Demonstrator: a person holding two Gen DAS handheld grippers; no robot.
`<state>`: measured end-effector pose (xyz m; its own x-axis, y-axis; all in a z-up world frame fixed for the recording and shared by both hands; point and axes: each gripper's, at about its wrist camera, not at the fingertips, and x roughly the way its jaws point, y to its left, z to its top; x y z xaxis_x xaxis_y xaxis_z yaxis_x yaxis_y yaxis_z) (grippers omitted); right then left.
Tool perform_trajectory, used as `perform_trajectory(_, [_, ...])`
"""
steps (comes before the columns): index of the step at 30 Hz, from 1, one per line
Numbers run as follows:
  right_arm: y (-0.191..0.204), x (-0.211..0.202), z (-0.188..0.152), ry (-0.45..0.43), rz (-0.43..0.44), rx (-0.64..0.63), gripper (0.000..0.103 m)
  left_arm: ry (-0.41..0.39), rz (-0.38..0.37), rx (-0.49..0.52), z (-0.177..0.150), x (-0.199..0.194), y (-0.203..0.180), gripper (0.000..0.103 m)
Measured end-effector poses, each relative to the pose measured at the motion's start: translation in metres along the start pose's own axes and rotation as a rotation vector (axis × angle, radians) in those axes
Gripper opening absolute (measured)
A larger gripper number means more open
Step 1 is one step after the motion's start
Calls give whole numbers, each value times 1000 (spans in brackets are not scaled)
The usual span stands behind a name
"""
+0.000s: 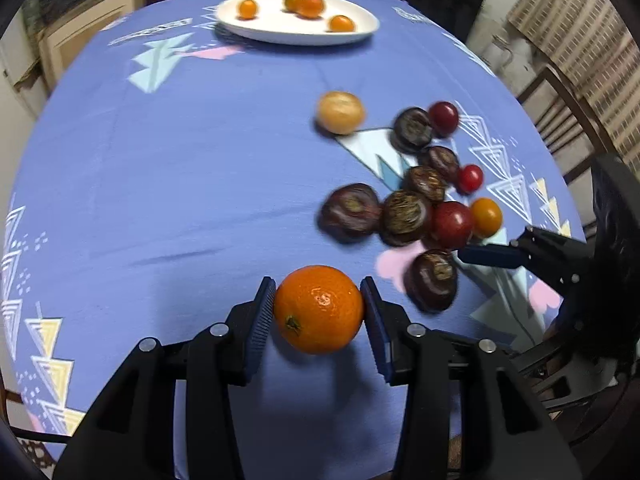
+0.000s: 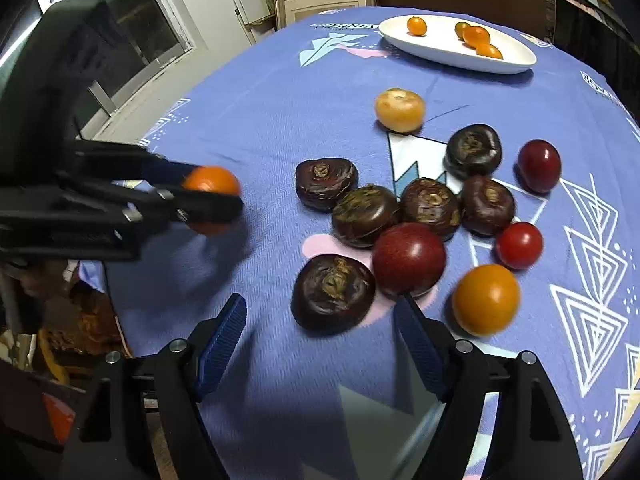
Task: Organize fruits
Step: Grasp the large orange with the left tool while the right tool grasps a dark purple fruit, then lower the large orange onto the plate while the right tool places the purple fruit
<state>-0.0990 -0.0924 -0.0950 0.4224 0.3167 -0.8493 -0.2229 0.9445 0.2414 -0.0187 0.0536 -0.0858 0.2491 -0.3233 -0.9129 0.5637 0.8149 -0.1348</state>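
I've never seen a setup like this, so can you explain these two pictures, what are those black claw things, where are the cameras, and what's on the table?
These are two hand-held grippers, one in each of a person's hands, each with a wide-angle camera looking along its two fingers. One picture comes from the left gripper, the other from the right gripper.

The left one is closed on an orange, its blue pads against both sides. The right one is open and holds nothing, just short of a dark brown fruit.

On the blue patterned tablecloth lie more dark brown fruits, some red ones, an orange-yellow one and a pale yellow one. At the far side, a white plate holds four small orange fruits.
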Motion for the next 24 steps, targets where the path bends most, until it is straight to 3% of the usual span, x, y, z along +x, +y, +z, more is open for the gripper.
perform_trajectory(4, [6,11,2,12,-66,-22,44,-10,5,-20,0,-5,7,43])
perform_trajectory(14, [-20,-20,13,-8,12,122,43,-25,22,-19,20,-6,6,43])
perform_trajectory(21, [-39,-81,69,-180,116,197,43,-108,52,24,74,-37,2,43])
perform_trajectory(24, [-55,-106,107,-272,127,192,43,-156,79,45,115,-55,2,43])
